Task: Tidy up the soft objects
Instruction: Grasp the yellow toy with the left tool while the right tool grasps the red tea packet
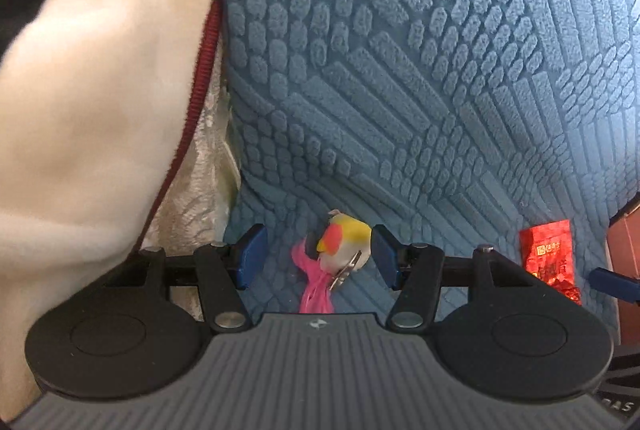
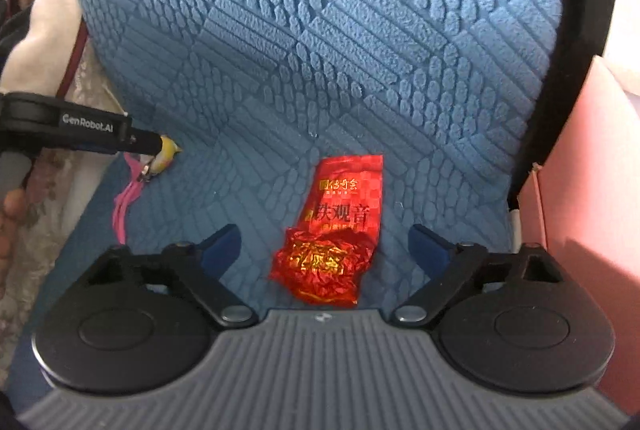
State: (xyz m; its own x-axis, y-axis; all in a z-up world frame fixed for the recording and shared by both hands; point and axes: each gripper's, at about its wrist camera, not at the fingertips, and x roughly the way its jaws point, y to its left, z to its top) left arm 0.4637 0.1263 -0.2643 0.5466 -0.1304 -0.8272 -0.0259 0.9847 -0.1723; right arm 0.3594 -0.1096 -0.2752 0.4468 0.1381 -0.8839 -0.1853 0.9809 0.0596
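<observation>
The left gripper (image 1: pixel 318 256), a black two-finger unit with dark blue pads, fills the lower part of the left wrist view. Its jaws stand apart. The right gripper (image 2: pixel 326 250), of the same build, fills the lower part of the right wrist view with its jaws spread wider.

Both point down at the blue textured plush cushion (image 1: pixel 420 69), a large surface with raised ribs and ovals. A cream fleece cloth with dark red piping (image 1: pixel 92 89) lies against the cushion's left edge.

The red crinkled foil packet with gold print (image 2: pixel 332 230) lies flat on the cushion, centred between the right gripper's fingers. Clear cushion shows on each side of it, so neither pad touches it. In the left wrist view the same packet sits to the right of the left gripper, outside its fingers.

The small white, yellow and orange soft toy with a pink ribbon and a metal clasp (image 1: pixel 344 242) lies between the left gripper's fingers. It sits close to the right pad (image 1: pixel 386 256), well apart from the left pad. Contact cannot be determined.
</observation>
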